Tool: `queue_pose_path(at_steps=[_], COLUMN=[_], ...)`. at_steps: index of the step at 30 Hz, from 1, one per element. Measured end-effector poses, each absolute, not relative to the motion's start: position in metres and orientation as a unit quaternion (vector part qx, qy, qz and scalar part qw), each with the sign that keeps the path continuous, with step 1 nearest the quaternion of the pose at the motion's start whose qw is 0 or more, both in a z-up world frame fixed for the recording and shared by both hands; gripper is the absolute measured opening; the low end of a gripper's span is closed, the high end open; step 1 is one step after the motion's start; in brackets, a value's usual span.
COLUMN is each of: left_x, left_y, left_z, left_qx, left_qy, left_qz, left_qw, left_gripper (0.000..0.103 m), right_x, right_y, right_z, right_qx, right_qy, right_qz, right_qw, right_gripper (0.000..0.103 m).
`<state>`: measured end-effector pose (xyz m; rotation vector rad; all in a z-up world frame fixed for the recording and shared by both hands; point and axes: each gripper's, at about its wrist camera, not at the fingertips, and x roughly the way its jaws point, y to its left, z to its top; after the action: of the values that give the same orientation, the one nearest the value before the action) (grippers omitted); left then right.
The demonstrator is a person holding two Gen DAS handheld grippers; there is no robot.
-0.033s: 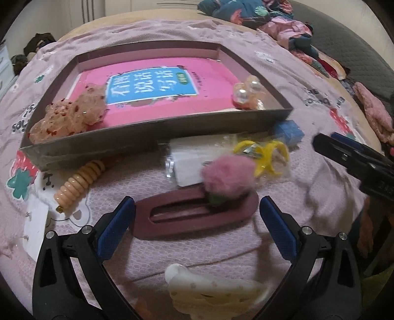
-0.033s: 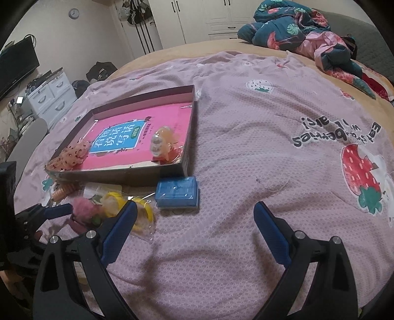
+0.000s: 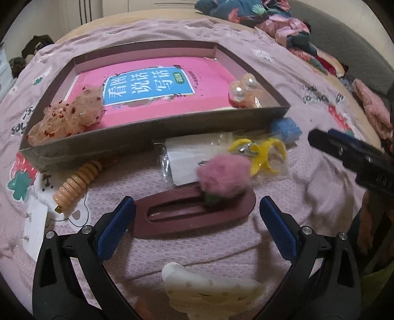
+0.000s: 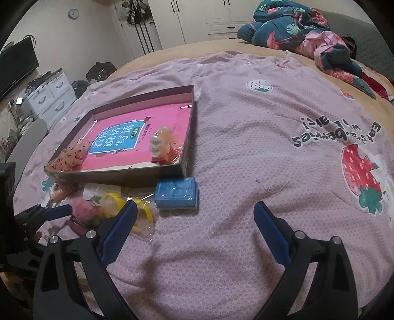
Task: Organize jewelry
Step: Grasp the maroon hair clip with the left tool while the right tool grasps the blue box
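Mostly lilac strawberry-print blanket (image 4: 258, 152), white wardrobe (image 4: 202, 19), crumpled quilt (image 4: 303, 32)

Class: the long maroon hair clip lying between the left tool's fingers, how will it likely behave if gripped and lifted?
The maroon hair clip looks rigid, so probably won't flop. Its glossy surface may slip. The pink pompom resting against one end might tumble off.

One shallow cardboard box (image 3: 157, 137), holding one pink book (image 3: 152, 98), one sheer speckled scrunchie (image 3: 66, 115) and one cluster of pearl-bead hair pieces (image 3: 242, 91). On the bed outside the box: one maroon oval hair clip (image 3: 192, 214), one pink fuzzy pompom clip (image 3: 224, 177), one peach spiral hair tie (image 3: 76, 184), one yellow hair claw in clear wrap (image 3: 261, 155), one blue packet (image 4: 176, 193), one cream dotted hair claw (image 3: 209, 293), one white card with stud earrings (image 3: 34, 226). Two grippers: left gripper (image 3: 197, 221), right gripper (image 4: 195, 229).
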<state>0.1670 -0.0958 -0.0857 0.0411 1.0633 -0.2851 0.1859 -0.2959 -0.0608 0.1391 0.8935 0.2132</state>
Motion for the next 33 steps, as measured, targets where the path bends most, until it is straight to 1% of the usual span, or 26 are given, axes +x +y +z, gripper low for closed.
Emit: queue_pose_path(at_steps=[5,12,14,15,16,17,20,21,23,24,25,26,27,32,33], left_x=[0.169,0.171,0.17,0.169,0.168,0.167,0.163,0.162,0.16,0.159,0.157,0.156,0.154,0.147,0.146], left_y=[-0.102,-0.097,-0.095,-0.095,-0.094,-0.094,-0.09,-0.088,-0.086,-0.085,-0.083,-0.082,-0.081,-0.076,-0.075], left_z=[-0.094,-0.097,-0.096,-0.096,-0.094,-0.093,-0.088,-0.087,-0.084,-0.081,-0.079,-0.078,-0.076,-0.07,-0.069], left_qx=[0.048,0.034,0.03,0.029,0.029,0.033,0.03,0.025,0.021,0.018,0.015,0.013,0.009,0.0,-0.001], left_qy=[0.505,0.496,0.493,0.491,0.488,0.485,0.481,0.479,0.475,0.473,0.471,0.47,0.468,0.461,0.459], left_qz=[-0.117,-0.12,-0.123,-0.124,-0.126,-0.125,-0.134,-0.137,-0.142,-0.145,-0.148,-0.15,-0.155,-0.167,-0.168], left_qw=[0.854,0.859,0.861,0.862,0.863,0.865,0.866,0.867,0.868,0.869,0.87,0.87,0.87,0.872,0.872], left_gripper=[0.094,0.095,0.094,0.092,0.086,0.084,0.082,0.081,0.077,0.076,0.074,0.073,0.067,0.062,0.06], right_x=[0.194,0.208,0.21,0.212,0.214,0.217,0.223,0.225,0.228,0.228,0.228,0.227,0.225,0.215,0.212], right_y=[-0.297,-0.28,-0.277,-0.276,-0.276,-0.276,-0.274,-0.274,-0.274,-0.273,-0.272,-0.271,-0.271,-0.28,-0.282], right_z=[-0.064,-0.074,-0.077,-0.078,-0.078,-0.079,-0.082,-0.083,-0.087,-0.088,-0.091,-0.093,-0.094,-0.091,-0.09], right_qx=[0.077,0.045,0.042,0.044,0.049,0.051,0.056,0.056,0.061,0.062,0.053,0.047,0.04,0.058,0.063], right_qy=[0.434,0.449,0.452,0.452,0.453,0.455,0.465,0.47,0.476,0.479,0.486,0.488,0.488,0.479,0.478], right_qz=[0.103,0.114,0.109,0.109,0.11,0.112,0.114,0.113,0.119,0.122,0.12,0.12,0.122,0.13,0.13], right_qw=[0.892,0.885,0.884,0.884,0.883,0.882,0.876,0.874,0.869,0.867,0.864,0.863,0.863,0.866,0.867], right_gripper=[0.095,0.095,0.094,0.094,0.088,0.085,0.072,0.065,0.06,0.049,0.046,0.044,0.043,0.043,0.043])
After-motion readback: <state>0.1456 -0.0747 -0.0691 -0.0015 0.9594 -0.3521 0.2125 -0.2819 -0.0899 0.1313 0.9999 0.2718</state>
